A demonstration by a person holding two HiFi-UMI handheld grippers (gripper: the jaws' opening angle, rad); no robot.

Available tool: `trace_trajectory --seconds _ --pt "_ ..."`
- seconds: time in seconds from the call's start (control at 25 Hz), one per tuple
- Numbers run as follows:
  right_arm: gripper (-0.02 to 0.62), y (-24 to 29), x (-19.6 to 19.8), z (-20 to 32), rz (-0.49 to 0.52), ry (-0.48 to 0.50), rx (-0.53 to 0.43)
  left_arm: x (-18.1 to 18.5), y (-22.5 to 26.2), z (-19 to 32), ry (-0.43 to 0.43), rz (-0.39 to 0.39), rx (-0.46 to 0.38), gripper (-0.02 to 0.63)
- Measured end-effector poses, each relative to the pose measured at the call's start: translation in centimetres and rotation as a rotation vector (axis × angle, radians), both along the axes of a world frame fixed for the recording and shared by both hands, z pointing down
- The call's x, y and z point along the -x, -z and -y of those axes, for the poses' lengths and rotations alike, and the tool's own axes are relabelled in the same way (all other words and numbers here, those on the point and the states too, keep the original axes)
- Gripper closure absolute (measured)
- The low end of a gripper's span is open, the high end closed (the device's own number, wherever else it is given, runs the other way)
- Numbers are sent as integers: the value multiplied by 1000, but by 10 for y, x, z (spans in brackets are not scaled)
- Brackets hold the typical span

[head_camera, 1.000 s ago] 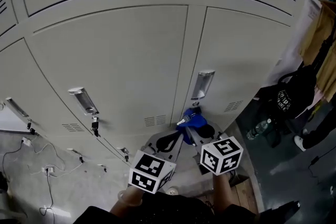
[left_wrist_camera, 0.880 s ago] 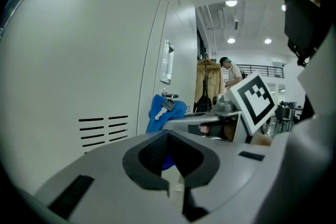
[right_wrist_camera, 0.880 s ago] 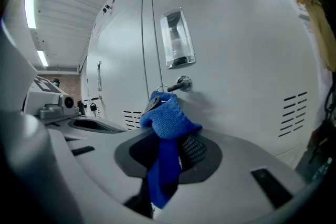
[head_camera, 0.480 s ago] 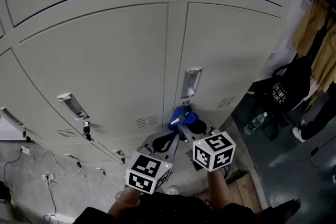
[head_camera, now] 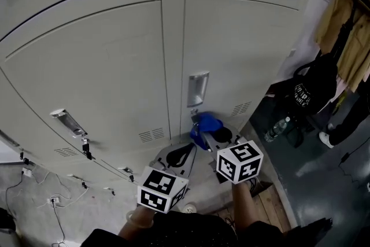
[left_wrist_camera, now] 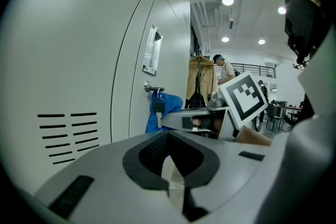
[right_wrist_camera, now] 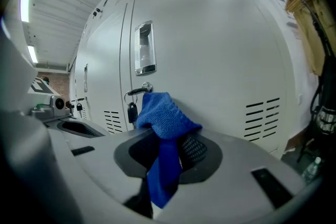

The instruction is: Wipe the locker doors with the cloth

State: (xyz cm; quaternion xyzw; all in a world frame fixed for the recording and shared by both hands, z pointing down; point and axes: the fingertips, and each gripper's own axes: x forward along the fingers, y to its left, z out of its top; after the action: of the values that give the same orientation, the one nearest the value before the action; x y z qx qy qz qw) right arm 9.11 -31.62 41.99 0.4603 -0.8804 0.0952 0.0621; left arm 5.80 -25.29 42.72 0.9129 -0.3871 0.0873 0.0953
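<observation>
**Right gripper** (right_wrist_camera: 169, 153): the fingers are clamped on the blue cloth (right_wrist_camera: 165, 119), which bunches above the fingertips and hangs as a tail below them. Directly ahead of the fingers stands the pale locker door (right_wrist_camera: 210, 50). The cloth lies just beside the door's latch (right_wrist_camera: 137, 91) and the dark key or padlock (right_wrist_camera: 132, 112) hanging from it; whether the cloth touches the door cannot be told. Above the latch is the recessed handle (right_wrist_camera: 144, 48), and vent slots (right_wrist_camera: 262, 118) lie to the right of the fingers.

**Left gripper** (left_wrist_camera: 170, 168): the fingers are drawn together with nothing between them. It is held to the left of the right gripper and nearer the body.

**Head view:** both forearms reach forward, with the left marker cube (head_camera: 163, 189) and the right marker cube (head_camera: 239, 162) uppermost. A dark bag (head_camera: 312, 98) and a bottle (head_camera: 276, 129) sit on the floor well to the right.
</observation>
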Motion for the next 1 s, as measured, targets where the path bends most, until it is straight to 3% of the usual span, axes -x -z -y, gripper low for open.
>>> trace_trajectory --seconds 0.64,1.0 --pt "511 -5 -48 13 -21 -79 5 -43 -1 15 -90 -5 7 600" --pt "509 -6 -92 26 -19 -182 13 -74 5 26 -150 -3 -15 600"
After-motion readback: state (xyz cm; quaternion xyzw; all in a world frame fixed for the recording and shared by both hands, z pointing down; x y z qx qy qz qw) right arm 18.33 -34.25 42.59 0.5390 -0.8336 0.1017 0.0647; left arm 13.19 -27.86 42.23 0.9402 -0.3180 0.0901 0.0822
